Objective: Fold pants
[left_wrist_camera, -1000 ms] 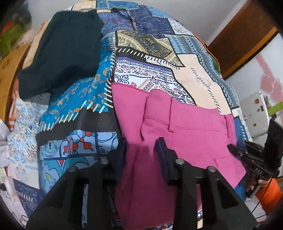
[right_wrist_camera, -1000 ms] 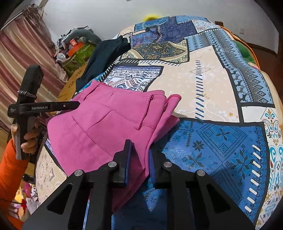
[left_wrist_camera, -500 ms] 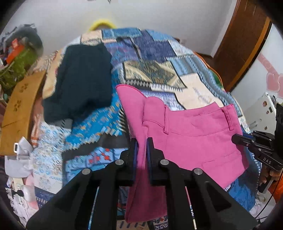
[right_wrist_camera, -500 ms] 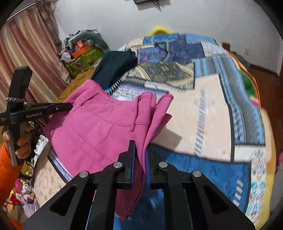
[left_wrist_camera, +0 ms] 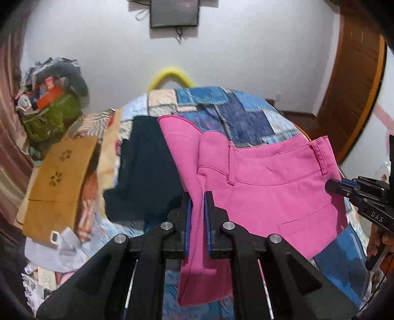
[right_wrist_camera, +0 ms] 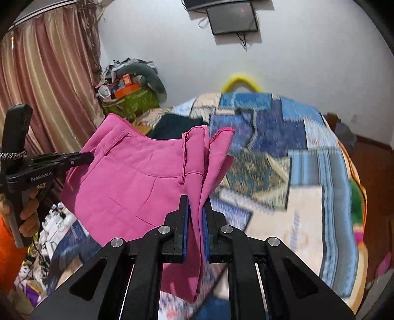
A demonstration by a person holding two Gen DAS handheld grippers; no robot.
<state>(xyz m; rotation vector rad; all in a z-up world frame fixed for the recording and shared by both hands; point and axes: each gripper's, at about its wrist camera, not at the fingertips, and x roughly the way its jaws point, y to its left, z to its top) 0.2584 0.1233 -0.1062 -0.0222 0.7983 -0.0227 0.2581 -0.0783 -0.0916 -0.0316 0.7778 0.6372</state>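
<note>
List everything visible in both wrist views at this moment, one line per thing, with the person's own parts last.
pink pants: one, pink, lifted above the bed, held at two spots along the waistband
dark garment: one, near black, lying on the bed behind the pants
patchwork bedspread: one, blue and cream, covering the bed
wall screen: one, dark, high on the white wall
yellow curved object: one, yellow, behind the bed's far end
clutter pile: one, mixed colours, on a green bag by the curtain
curtain: one, pink-brown, at the left of the right wrist view
wooden door: one, brown, at the right of the left wrist view
left gripper: black, jaws shut on the pants
right gripper: black, jaws shut on the pants
</note>
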